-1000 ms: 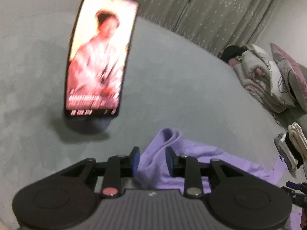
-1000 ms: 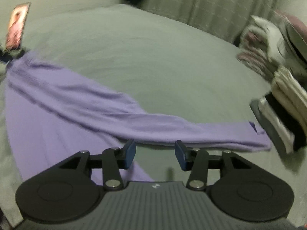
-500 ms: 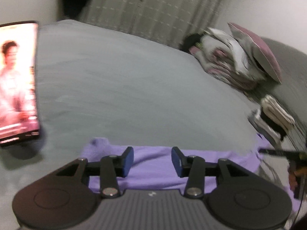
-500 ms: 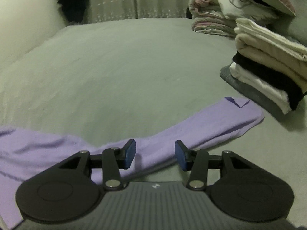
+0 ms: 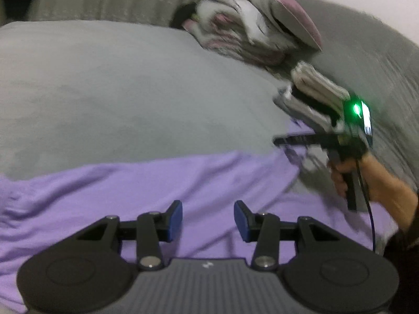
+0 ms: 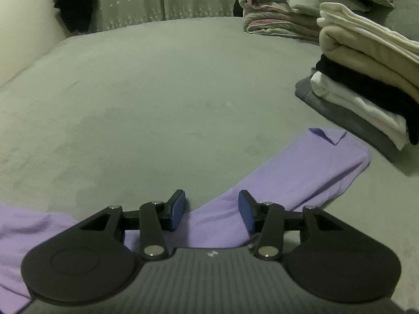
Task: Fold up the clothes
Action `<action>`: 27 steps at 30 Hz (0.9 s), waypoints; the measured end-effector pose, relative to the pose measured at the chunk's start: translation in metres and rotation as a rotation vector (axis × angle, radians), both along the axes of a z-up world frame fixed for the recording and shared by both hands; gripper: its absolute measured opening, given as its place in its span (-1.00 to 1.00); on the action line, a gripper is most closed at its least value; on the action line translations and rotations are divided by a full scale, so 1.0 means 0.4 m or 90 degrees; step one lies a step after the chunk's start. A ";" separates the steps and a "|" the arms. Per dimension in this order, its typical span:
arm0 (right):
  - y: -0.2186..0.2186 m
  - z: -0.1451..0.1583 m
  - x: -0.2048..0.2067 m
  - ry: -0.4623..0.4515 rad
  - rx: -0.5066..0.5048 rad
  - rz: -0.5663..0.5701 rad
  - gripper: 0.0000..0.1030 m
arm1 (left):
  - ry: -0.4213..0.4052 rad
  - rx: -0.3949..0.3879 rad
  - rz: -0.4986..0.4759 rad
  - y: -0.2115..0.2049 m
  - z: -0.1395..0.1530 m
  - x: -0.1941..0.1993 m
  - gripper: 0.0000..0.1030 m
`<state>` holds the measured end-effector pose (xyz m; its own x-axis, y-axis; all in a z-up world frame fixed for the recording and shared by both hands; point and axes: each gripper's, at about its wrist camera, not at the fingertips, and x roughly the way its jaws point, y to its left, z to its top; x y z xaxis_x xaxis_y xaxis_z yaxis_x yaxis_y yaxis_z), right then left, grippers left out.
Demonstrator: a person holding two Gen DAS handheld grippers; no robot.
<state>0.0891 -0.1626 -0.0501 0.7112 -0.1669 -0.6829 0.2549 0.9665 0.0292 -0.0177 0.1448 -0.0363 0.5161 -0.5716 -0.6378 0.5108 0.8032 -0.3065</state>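
A: Widest first: the grey bed point(image 6: 157, 83) fills both views, and a purple garment point(image 5: 162, 183) lies spread flat across its near side, one long sleeve point(image 6: 309, 167) reaching out toward the stack of folded clothes point(image 6: 366, 83).

B: That stack sits well to the right, with rolled bedding point(image 6: 277, 13) behind it. No baskets or boxes anywhere that I can see, so nothing to report inside one.

A: The fabric looks thin, soft and light. I'd expect it to drape and bunch instead of holding a crease, so it wants gripping at an edge: the cuff, or the shoulder seam.

B: Now the tools. The left hand-held gripper point(image 5: 208, 218) hovers over the body of the garment, jaws parted about halfway, nothing between the pads.

A: And the right hand-held gripper point(image 6: 212, 210) sits above the sleeve where it meets the body, jaws likewise half apart, cloth below them but not pinched. The person's right hand point(image 5: 348, 172) shows in the left view.
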 end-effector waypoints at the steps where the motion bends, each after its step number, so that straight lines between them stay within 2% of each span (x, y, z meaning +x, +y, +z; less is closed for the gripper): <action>1: -0.001 -0.001 0.000 -0.001 -0.001 0.000 -0.06 | 0.001 0.009 -0.010 -0.008 -0.005 -0.002 -0.13; 2: -0.001 -0.002 -0.001 -0.001 -0.004 -0.001 -0.17 | 0.000 0.016 -0.017 -0.014 -0.009 -0.005 -0.12; 3: -0.002 -0.003 -0.002 -0.002 -0.009 -0.004 -0.41 | -0.001 0.023 -0.020 -0.018 -0.012 -0.007 -0.12; 4: -0.001 -0.002 -0.004 -0.003 -0.014 -0.006 -0.55 | -0.002 0.028 -0.021 -0.022 -0.015 -0.009 -0.12; 5: -0.001 -0.001 -0.006 -0.002 -0.018 -0.010 -0.83 | -0.003 0.034 -0.022 -0.026 -0.018 -0.011 -0.12; 6: -0.002 0.000 -0.010 -0.002 -0.020 -0.015 -0.98 | -0.006 0.040 -0.021 -0.027 -0.021 -0.014 -0.13; 9: -0.012 0.010 -0.025 -0.011 -0.007 -0.029 -0.99 | -0.022 0.057 -0.011 -0.025 -0.024 -0.026 -0.24; 11: -0.007 0.027 -0.044 -0.025 -0.015 -0.027 -0.99 | -0.032 0.067 -0.006 -0.025 -0.024 -0.032 -0.41; 15: 0.009 0.078 -0.092 -0.065 -0.044 -0.015 -0.99 | -0.050 0.081 0.004 -0.018 -0.025 -0.045 -0.90; 16: 0.011 0.091 -0.106 -0.076 -0.050 -0.013 -0.99 | -0.054 0.081 0.009 -0.017 -0.023 -0.046 -0.96; 27: 0.008 0.197 -0.269 -0.152 -0.074 0.015 -0.99 | -0.119 0.058 0.007 0.011 0.035 -0.089 -0.98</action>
<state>-0.0184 -0.1595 0.0285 0.8546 -0.2162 -0.4722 0.2314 0.9725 -0.0264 -0.0531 0.1494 -0.0224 0.6359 -0.5099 -0.5794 0.5429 0.8291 -0.1337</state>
